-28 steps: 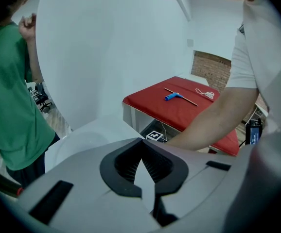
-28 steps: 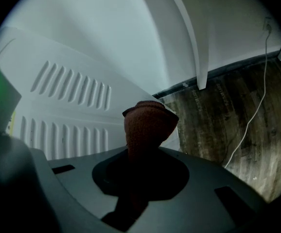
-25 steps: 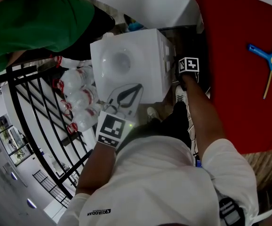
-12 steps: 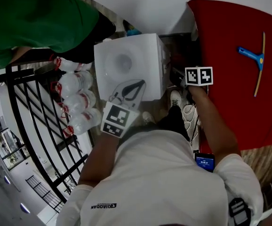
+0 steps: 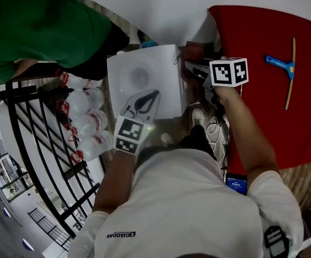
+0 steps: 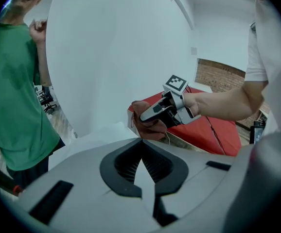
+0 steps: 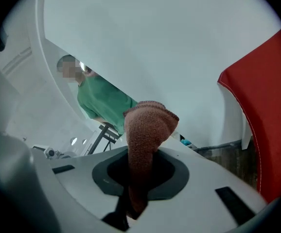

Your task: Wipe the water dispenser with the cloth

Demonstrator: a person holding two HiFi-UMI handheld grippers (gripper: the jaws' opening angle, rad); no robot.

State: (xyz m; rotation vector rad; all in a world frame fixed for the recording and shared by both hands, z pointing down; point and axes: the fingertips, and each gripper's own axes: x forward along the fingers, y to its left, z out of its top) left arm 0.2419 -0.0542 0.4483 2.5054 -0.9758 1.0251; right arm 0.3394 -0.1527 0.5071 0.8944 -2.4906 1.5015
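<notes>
Right claw point(image 5: 197, 67) has risen, pinching bunched brown cloth point(image 7: 148, 130).

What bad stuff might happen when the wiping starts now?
The cloth is bunched and pinched at one end by the right gripper, so it may slip out while rubbing. The left gripper hangs over the water dispenser top and might get bumped. A hard push might knock the bottles beside it.
</notes>
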